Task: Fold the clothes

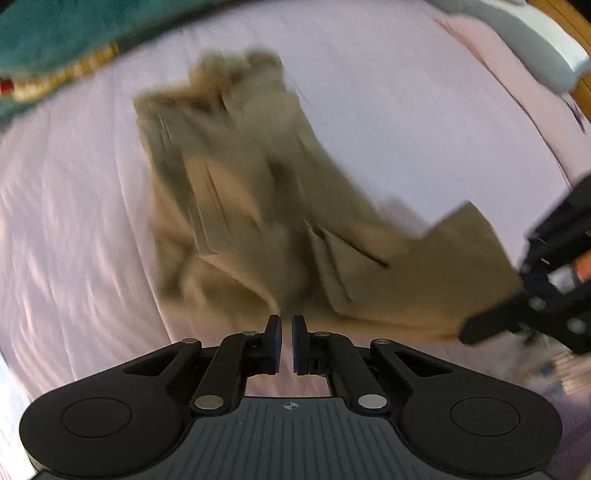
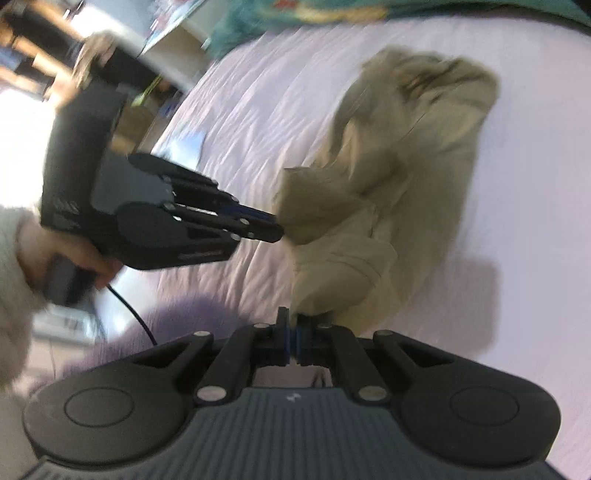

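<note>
A khaki garment [image 1: 258,192] lies crumpled on the pale pink bedsheet [image 1: 74,206], blurred by motion. In the left wrist view my left gripper [image 1: 287,325] has its fingers nearly together on the garment's near edge, which rises to the tips. The right wrist view shows that same left gripper [image 2: 279,230] pinching a lifted fold of the khaki garment [image 2: 406,177]. My right gripper [image 2: 291,325] is shut on another lifted part of the cloth's near edge. From the left wrist view the right gripper [image 1: 471,332] meets the garment's right corner.
A teal blanket with a gold trim [image 1: 55,40] lies along the far side of the bed. A wooden bed frame [image 1: 576,22] and a pale pillow [image 1: 528,48] are at the far right. A person's hand and sleeve [image 2: 22,266] hold the left gripper; room clutter lies beyond the bed edge.
</note>
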Demonstrator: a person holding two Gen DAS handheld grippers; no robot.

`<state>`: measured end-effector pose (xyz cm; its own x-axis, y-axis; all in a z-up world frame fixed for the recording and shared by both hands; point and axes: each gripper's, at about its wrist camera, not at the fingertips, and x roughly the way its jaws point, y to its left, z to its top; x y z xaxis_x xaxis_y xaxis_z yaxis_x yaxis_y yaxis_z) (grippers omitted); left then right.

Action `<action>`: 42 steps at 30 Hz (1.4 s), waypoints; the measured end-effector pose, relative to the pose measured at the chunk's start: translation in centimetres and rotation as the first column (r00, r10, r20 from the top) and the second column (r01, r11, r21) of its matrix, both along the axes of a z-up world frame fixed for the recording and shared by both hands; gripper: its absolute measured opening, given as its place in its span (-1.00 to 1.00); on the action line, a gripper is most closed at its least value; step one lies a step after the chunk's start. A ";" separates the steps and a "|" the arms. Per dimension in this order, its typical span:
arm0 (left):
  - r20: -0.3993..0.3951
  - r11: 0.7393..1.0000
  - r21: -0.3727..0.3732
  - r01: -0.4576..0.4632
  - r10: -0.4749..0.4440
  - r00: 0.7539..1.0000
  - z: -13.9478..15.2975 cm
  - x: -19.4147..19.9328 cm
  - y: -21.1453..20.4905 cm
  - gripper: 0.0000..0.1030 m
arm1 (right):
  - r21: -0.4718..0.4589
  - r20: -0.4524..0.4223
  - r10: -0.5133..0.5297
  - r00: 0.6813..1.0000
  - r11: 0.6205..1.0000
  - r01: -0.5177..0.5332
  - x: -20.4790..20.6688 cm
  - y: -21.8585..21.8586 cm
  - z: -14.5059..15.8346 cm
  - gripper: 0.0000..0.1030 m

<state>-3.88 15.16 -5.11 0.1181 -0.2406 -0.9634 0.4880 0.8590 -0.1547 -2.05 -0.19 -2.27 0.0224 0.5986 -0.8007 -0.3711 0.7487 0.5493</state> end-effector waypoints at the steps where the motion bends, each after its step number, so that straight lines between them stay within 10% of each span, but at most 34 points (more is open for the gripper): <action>1: -0.036 1.000 0.007 0.010 -0.010 0.999 -0.2 -1.3 0.2 -0.88 | -0.011 -0.018 0.026 1.000 1.000 -0.026 -0.8 0.4 -0.6 -0.93; 6: -0.151 0.993 0.116 0.017 0.001 0.989 -2.4 -6.2 1.2 -0.83 | -0.134 -0.116 0.093 0.989 0.985 -0.109 -3.5 1.6 -4.0 -0.70; 10: -0.027 0.979 0.051 -0.199 0.201 0.979 -0.2 -3.9 2.8 -0.70 | -0.178 -0.167 0.060 0.984 0.980 -0.090 -2.3 0.7 -4.4 -0.47; 16: 0.085 0.944 -0.013 -0.331 0.331 0.940 1.1 3.6 2.0 -0.09 | -0.154 -0.062 -0.093 0.994 0.985 0.083 1.6 -2.0 -0.1 0.00; 19: 0.043 0.943 0.030 -0.330 0.329 0.943 -1.0 6.6 -0.1 -0.09 | -0.147 0.020 -0.165 0.986 0.975 0.166 4.3 -2.7 0.9 0.20; 27: -0.072 0.937 0.192 -0.290 0.308 0.949 -8.0 7.7 -2.6 -0.09 | -0.221 0.070 -0.187 0.980 0.955 0.198 13.2 0.9 -5.0 0.21; 34: -0.094 0.926 0.161 -0.341 0.358 0.929 -7.4 4.9 0.2 -0.43 | -0.116 -0.059 -0.021 0.998 0.993 0.015 13.0 6.6 -8.5 0.14; 42: -0.101 0.859 0.347 -0.377 0.434 0.895 -6.3 1.9 5.7 -0.44 | 0.022 -0.091 0.128 0.988 0.992 -0.126 11.9 9.4 -7.3 0.14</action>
